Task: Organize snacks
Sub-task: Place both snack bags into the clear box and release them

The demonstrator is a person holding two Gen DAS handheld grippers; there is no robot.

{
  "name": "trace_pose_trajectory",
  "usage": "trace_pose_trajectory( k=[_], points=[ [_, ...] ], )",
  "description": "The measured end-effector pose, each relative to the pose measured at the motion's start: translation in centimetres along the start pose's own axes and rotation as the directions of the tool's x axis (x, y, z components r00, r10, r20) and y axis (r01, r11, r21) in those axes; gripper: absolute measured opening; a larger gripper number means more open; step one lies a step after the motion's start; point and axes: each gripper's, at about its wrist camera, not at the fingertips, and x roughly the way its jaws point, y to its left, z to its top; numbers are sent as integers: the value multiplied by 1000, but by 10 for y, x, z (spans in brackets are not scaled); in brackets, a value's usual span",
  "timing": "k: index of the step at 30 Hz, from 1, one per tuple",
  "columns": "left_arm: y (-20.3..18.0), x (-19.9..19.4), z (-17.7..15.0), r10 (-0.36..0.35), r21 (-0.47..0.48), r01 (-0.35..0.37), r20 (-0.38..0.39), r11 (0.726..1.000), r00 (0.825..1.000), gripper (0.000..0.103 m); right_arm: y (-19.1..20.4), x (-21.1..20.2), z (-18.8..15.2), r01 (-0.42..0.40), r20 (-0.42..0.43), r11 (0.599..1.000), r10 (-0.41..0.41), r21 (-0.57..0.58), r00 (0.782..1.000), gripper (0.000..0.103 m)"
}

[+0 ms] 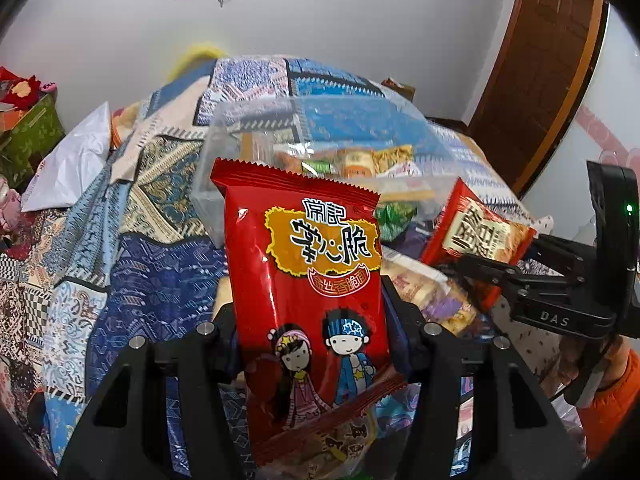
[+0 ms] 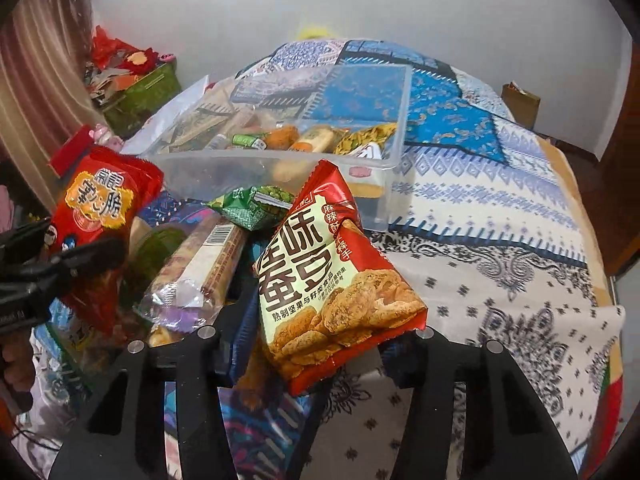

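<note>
On the left – red bag (image 1: 308, 280): pinched between the fingers of the left gripper (image 1: 316, 344), upright, lifted off the pile; carry up and forward to the bin, mouth side first.
Pile (image 2: 200, 272): loose packets on the quilt (image 2: 500, 216) between both grippers – keep the lifted bags clear of these, no dragging.
Bin (image 2: 396, 112): clear plastic, open top, partly filled, just behind the pile; aim for the bare near end, not onto the packets already in.
Bean bag (image 2: 340, 280): clamped at its lower edge by the right gripper (image 2: 320, 344), tilted, raised off the quilt; lift over the near wall before letting go.
Order: one bag at a time – grippers close together, risk of bumping.
</note>
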Motion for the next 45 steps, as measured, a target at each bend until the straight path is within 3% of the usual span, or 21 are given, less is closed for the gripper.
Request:
trace_pose_trajectory(
  k=[13, 25, 36, 45],
  points=[
    [13, -31, 38, 13, -28, -9, 127, 1000, 992, 56, 6, -49, 27, 25, 160, 1000, -25, -1, 987, 49],
    [21, -21, 84, 25, -33, -19, 186, 999, 982, 56, 9, -46, 69, 31, 253, 1000, -31, 5, 967, 49],
    [37, 27, 110, 55, -48, -48, 149, 998, 987, 56, 8, -12, 95, 22, 229, 1000, -26, 18, 973, 49],
    [41, 73, 114, 91, -38, -88, 87, 995, 992, 56, 13, 29, 103, 26, 144, 1000, -26, 4, 989, 49]
  ],
)
